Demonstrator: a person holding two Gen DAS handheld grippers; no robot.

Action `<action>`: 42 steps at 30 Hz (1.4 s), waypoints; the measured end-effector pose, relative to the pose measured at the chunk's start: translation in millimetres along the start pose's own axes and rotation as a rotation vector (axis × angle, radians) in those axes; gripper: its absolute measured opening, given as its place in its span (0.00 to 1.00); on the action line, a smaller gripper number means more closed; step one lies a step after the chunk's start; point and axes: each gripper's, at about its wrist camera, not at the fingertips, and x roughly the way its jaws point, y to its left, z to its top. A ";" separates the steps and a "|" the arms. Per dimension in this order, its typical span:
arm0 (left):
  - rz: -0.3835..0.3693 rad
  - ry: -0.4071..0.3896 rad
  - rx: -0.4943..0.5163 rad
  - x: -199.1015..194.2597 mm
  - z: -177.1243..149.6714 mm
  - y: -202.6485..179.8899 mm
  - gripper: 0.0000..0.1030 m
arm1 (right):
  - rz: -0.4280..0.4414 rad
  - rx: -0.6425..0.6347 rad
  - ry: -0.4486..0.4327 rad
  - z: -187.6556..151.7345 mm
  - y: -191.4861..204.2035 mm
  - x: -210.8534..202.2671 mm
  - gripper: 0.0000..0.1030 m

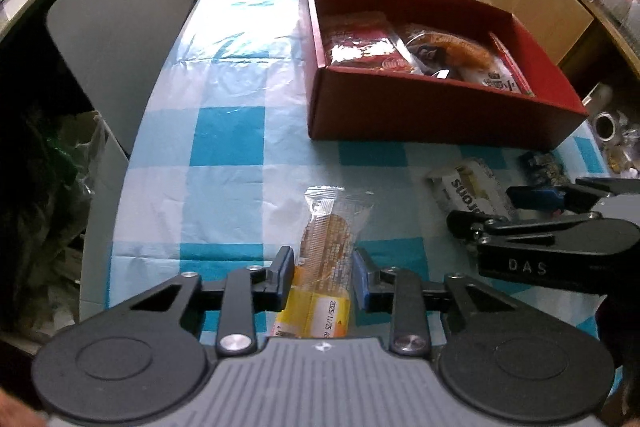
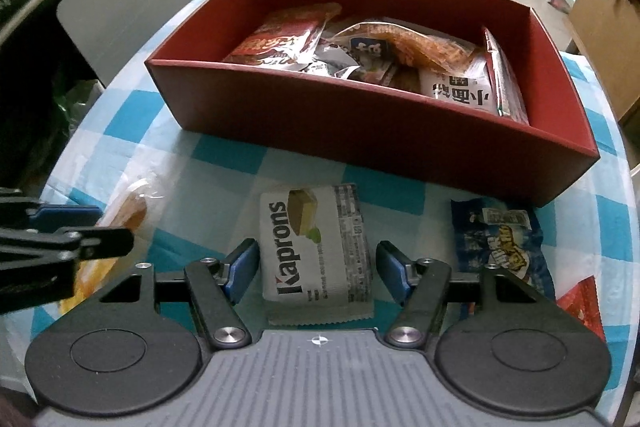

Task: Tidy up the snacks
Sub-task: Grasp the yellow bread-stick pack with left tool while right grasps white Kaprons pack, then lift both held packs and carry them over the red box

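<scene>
Left gripper (image 1: 322, 277): blue-padded fingers (image 1: 285, 273) sit either side of a clear-wrapped biscuit pack (image 1: 326, 255), narrow gap, pads right beside the wrapper; can't tell if they're actually pinching yet. Pack's long axis runs along the fingers, clear crimped end pointing away toward the red box (image 1: 440, 115), yellow date-stamped end nearest the camera. It lies flat on the tabletop (image 1: 224, 131), near the front edge.

Right gripper (image 2: 316, 269): fingers (image 2: 240, 269) spread wide, straddling a white "Kaprons" pack (image 2: 316, 247) w/ daylight on both sides, not touching. Pack lies flat; long axis also runs along the fingers, toward the box, and its lettering reads sideways along that axis. Crimped seal at the near end.

Further out, right wrist view: a blue snack packet (image 2: 504, 239) lies just right of the Kaprons pack, close to the box's front wall, and a red wrapper (image 2: 582, 307) shows at the tabletop's right edge, mostly cut off.

Beyond those, the red box stands at the far-right part of the checked blue-and-white tabletop. Inside: several packets already piled up, red and orange bags plus a white one w/ Chinese characters.

Progress, as a judgement: roughly past halfway. Box holds a good share; at least 4 items are left on the tabletop, 2 of them lined up for pickup.
</scene>
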 end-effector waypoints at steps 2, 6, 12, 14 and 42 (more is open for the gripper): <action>0.012 0.029 0.010 6.1 -0.7 -0.8 0.26 | -0.004 -0.001 0.002 0.6 0.3 3.1 0.71; 0.031 0.050 0.026 12.6 1.6 -5.0 0.35 | -0.020 -0.020 0.001 0.1 -0.1 9.9 0.78; 0.087 0.042 0.093 18.5 -0.7 -14.9 0.40 | -0.022 -0.032 -0.038 -1.2 -2.1 13.5 0.76; 0.090 0.031 0.100 17.3 -1.2 -16.0 0.32 | -0.015 -0.048 -0.039 -1.5 0.1 8.9 0.63; 0.032 -0.181 0.051 -37.9 19.6 -49.3 0.25 | 0.033 0.063 -0.236 -13.1 -19.5 -72.3 0.63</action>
